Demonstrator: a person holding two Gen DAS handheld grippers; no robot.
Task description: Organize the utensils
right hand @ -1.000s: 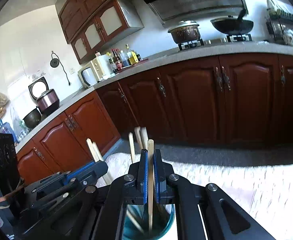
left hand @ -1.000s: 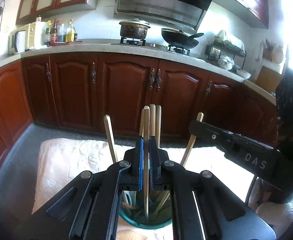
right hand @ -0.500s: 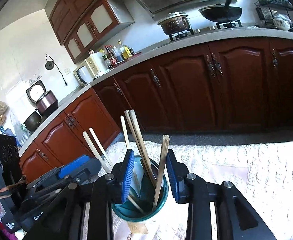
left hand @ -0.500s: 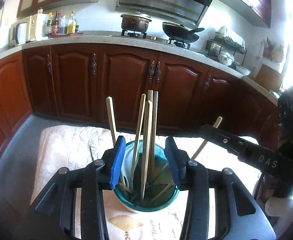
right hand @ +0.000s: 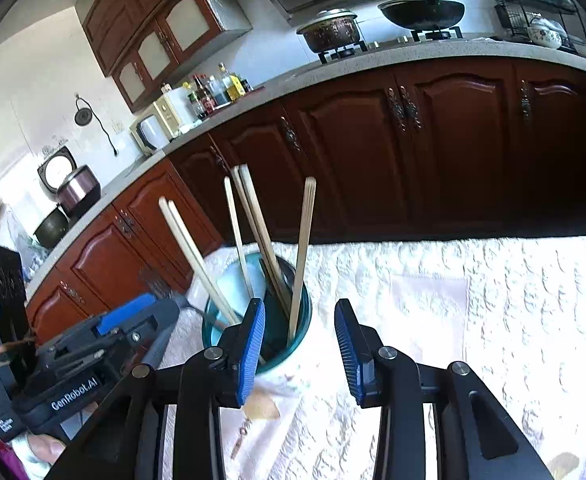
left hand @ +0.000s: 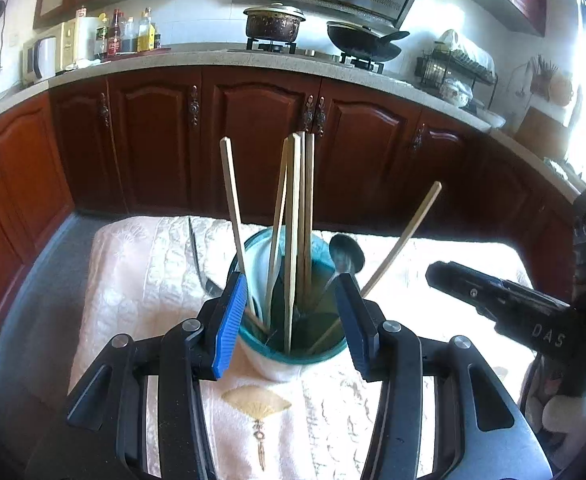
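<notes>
both the left gripper (left hand: pixel 291 312) and right gripper (right hand: pixel 297 340) were opening, empty-jawed, beside the teal cup (left hand: pixel 293 354) of chopsticks (left hand: pixel 293 220).

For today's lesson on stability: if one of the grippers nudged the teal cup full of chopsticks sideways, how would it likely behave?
The cup is tall and narrow, and the chopsticks stand far above its rim, so it would probably tip rather than slide. The quilted cloth beneath looks soft and uneven, likely a shaky footing. The loose chopsticks would probably shift or rattle.
</notes>
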